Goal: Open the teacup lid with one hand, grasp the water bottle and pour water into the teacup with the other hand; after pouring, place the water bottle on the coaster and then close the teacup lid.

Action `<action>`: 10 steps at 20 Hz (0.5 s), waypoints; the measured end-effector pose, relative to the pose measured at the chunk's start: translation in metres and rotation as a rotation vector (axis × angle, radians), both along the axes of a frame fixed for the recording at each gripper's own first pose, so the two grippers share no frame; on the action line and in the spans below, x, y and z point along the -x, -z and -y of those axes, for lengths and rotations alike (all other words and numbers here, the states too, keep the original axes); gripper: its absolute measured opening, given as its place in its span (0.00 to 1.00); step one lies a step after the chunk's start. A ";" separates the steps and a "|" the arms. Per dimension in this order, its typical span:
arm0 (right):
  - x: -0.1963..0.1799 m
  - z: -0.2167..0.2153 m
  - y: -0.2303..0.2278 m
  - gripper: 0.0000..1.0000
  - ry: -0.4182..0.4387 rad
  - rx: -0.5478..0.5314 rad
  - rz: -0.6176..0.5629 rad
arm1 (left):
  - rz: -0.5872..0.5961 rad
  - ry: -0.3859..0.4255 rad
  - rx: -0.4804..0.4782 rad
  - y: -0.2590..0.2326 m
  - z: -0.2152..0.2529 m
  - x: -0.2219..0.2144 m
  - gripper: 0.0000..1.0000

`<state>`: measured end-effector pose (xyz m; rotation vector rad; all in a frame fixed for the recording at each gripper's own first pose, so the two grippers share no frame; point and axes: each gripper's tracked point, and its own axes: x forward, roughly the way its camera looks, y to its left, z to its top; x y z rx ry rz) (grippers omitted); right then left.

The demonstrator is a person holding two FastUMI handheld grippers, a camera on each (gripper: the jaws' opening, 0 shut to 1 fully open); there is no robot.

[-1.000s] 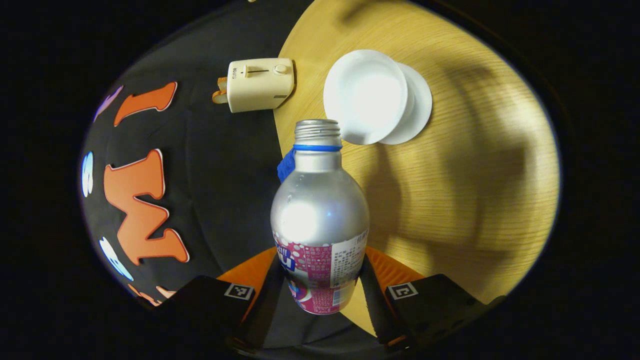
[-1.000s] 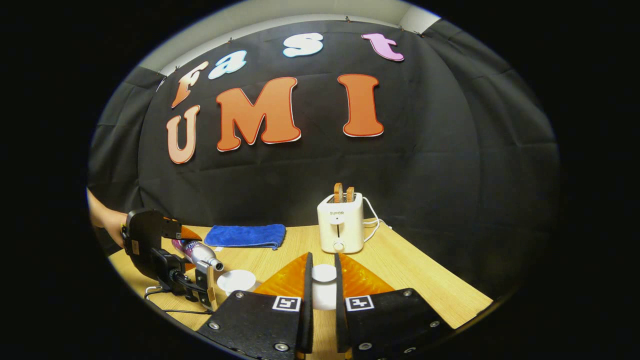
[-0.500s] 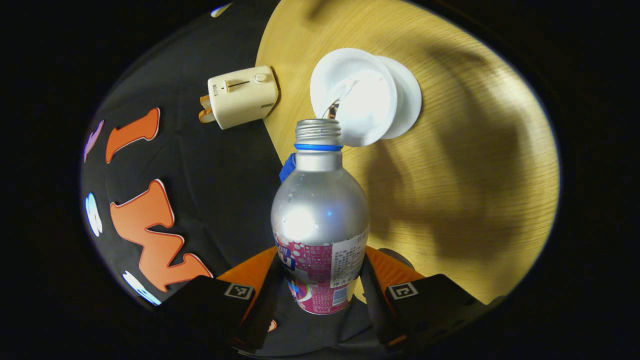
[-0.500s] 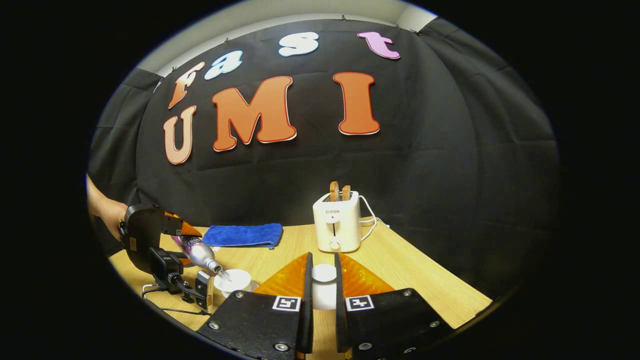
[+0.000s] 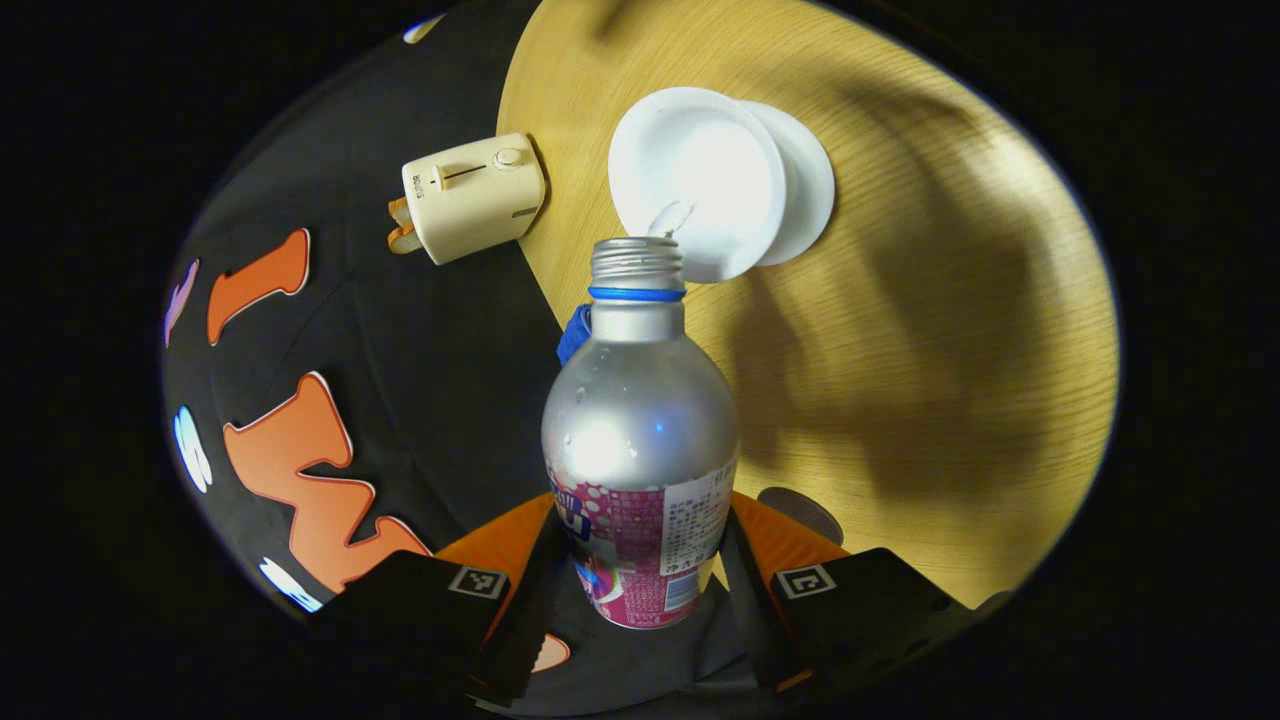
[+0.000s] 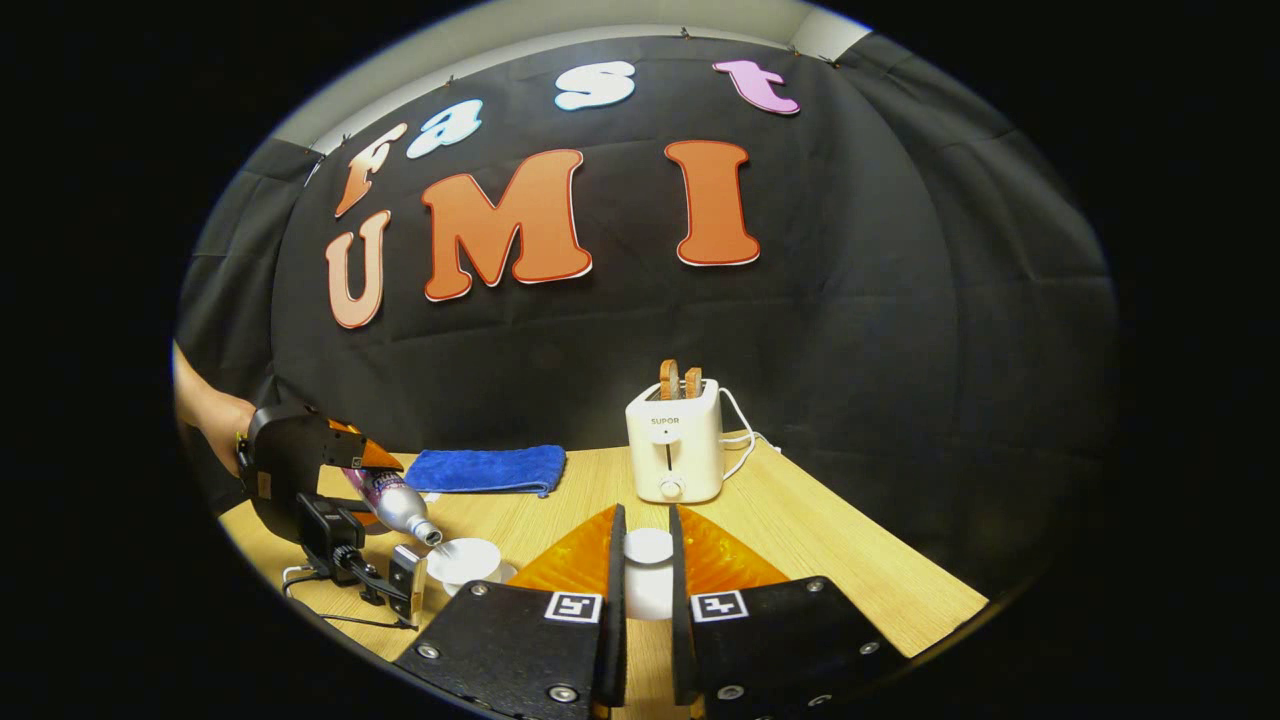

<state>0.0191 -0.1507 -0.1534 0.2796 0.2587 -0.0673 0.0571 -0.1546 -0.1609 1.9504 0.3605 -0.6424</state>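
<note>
Bottle: silver metal water bottle with pink printed label and blue neck ring, uncapped, tipped mouth-down toward white round teacup. Thin stream of water leaving the mouth and falling into the open cup. Teacup seated on white saucer, both on pale wooden table. Seen from right gripper view: same bottle slanted down to the right, mouth just above cup at near-left part of table.

Left gripper clamped on bottle's lower labelled body, one finger pressing each side. From right gripper view, same left gripper at far left, held by a person's hand; thin cables trailing below it onto the table.

Right gripper low over table's near edge, fingers drawn close and pressing either side of small white rounded teacup lid; lid held apart from the cup, off to its right.

Dark round coaster partly visible on table just beside left gripper's finger, bare.

Farther back: cream two-slot toaster with two brown slices standing in slots, white cord behind it; folded blue cloth lying flat left of toaster, near booth wall. Toaster also in left gripper view, beside cup.
</note>
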 end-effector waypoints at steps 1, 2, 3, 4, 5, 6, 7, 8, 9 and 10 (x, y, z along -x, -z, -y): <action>0.000 -0.001 0.000 0.18 0.000 0.001 0.000 | 0.004 0.004 -0.008 -0.002 -0.001 -0.001 0.82; -0.001 -0.001 -0.001 0.18 0.000 0.003 0.000 | 0.008 0.006 -0.015 -0.003 -0.001 -0.002 0.83; -0.001 -0.001 0.000 0.18 -0.004 0.005 0.001 | 0.013 0.010 -0.021 -0.006 -0.001 -0.003 0.82; -0.001 0.000 -0.001 0.19 0.000 0.006 0.002 | 0.020 0.015 -0.028 -0.011 -0.003 -0.002 0.82; -0.001 0.000 -0.001 0.18 -0.003 0.006 0.002 | 0.027 0.019 -0.033 -0.015 -0.003 -0.002 0.82; -0.001 0.000 -0.002 0.18 -0.001 0.005 0.004 | 0.029 0.023 -0.035 -0.017 -0.003 -0.003 0.83; -0.001 -0.001 -0.002 0.18 -0.005 0.005 0.003 | 0.031 0.024 -0.038 -0.019 -0.003 -0.004 0.82; -0.001 -0.002 -0.002 0.18 -0.005 0.005 0.004 | 0.040 0.031 -0.044 -0.023 -0.003 -0.005 0.83; -0.002 -0.002 -0.002 0.18 -0.006 0.005 0.004 | 0.046 0.036 -0.053 -0.026 -0.004 -0.005 0.82; -0.002 -0.002 -0.002 0.18 -0.008 0.004 0.005 | 0.050 0.039 -0.057 -0.030 -0.002 -0.008 0.82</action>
